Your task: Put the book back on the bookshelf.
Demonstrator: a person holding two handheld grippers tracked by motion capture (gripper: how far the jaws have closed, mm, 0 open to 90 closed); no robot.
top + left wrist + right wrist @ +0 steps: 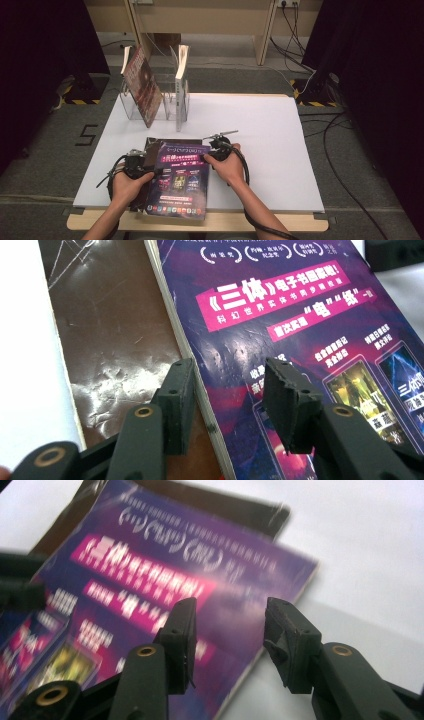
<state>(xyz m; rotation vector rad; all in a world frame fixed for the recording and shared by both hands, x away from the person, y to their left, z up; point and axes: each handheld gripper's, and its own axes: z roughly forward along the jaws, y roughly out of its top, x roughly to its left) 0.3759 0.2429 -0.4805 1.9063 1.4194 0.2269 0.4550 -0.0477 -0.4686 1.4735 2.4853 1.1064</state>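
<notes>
Tongs on the left straddle the purple book's edge, apparently unclamped; right tongs gape.

Both forearms reach in from the near edge — the left hand grips the left tongs, pointing right, jaws parted and not pressing on anything. The right hand holds the right tongs a little farther off, aimed left toward the other pair — jaws apart, nothing clamped between them.
</notes>
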